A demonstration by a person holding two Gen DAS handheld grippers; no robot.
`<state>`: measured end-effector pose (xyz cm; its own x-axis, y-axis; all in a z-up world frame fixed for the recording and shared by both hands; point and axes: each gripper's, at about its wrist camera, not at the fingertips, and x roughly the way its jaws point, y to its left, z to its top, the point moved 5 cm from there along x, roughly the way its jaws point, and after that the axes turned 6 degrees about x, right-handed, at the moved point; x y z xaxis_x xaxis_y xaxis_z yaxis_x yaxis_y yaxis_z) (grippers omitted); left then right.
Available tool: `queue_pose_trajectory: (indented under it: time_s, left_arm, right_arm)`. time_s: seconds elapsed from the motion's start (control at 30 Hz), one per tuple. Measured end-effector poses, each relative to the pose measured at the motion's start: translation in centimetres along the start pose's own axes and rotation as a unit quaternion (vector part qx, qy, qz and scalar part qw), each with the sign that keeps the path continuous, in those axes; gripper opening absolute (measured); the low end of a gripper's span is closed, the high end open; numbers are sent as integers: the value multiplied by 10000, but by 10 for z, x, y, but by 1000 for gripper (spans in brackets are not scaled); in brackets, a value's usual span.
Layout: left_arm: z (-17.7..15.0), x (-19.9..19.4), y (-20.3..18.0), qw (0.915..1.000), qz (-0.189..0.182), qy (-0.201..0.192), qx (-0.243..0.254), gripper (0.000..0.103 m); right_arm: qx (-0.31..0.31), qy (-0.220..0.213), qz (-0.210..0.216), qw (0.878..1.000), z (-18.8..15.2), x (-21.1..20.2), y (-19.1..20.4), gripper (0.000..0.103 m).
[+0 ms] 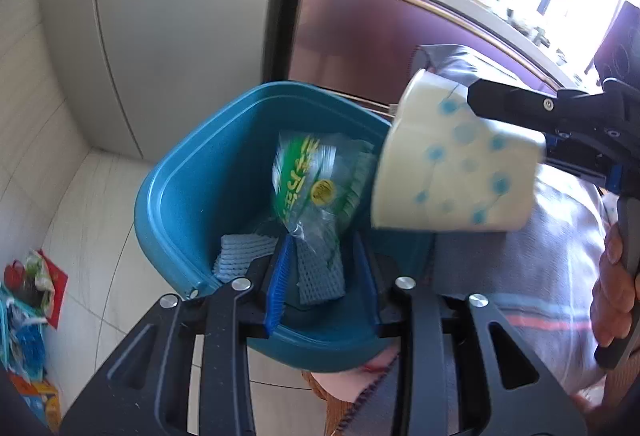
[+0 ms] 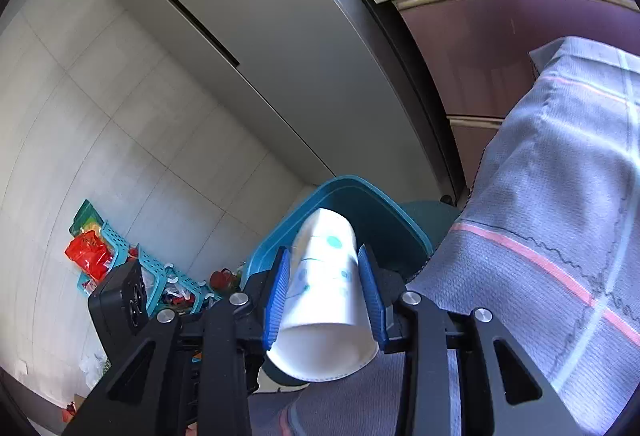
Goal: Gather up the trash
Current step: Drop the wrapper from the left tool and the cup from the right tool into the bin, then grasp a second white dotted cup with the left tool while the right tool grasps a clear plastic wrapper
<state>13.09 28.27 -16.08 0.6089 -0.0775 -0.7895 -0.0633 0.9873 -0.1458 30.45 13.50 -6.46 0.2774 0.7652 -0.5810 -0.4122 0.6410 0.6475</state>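
White paper cup with blue dots (image 2: 324,288) is being clamped sideways between the right gripper (image 2: 325,292) pads, its long axis pointing toward the teal plastic bin (image 1: 168,196) just beyond. Left gripper (image 1: 324,276) fingers are being held apart, empty, over the bin's near rim.

The bin (image 1: 188,172) stands on the floor (image 1: 92,236) before the fridge (image 1: 168,36), beside the cloth-draped table (image 2: 560,196). In it lie a wrapper (image 1: 308,180) and foam nets (image 1: 320,276); my right gripper (image 2: 324,276) has the cup (image 2: 324,288) over its rim.
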Motion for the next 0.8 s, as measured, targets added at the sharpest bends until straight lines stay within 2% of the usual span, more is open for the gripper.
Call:
queue_pose_trajectory:
  time_s: [0.2, 0.43, 0.63, 0.8]
  left_arm:
    - [0, 10, 3, 9997, -20, -4, -243, 41]
    - [-2, -2, -1, 9995, -26, -195, -265, 42]
    - [4, -28, -24, 9985, -66, -541, 43, 47]
    - [10, -48, -63, 9949, -339, -835, 449, 51]
  right_arm:
    - [101, 33, -15, 9999, -4, 7, -2, 37]
    - [30, -92, 12, 10000, -8, -13, -8, 38]
    - [-149, -278, -34, 9995, -21, -50, -13, 43]
    - [-331, -610, -235, 9973, -35, -98, -23, 45]
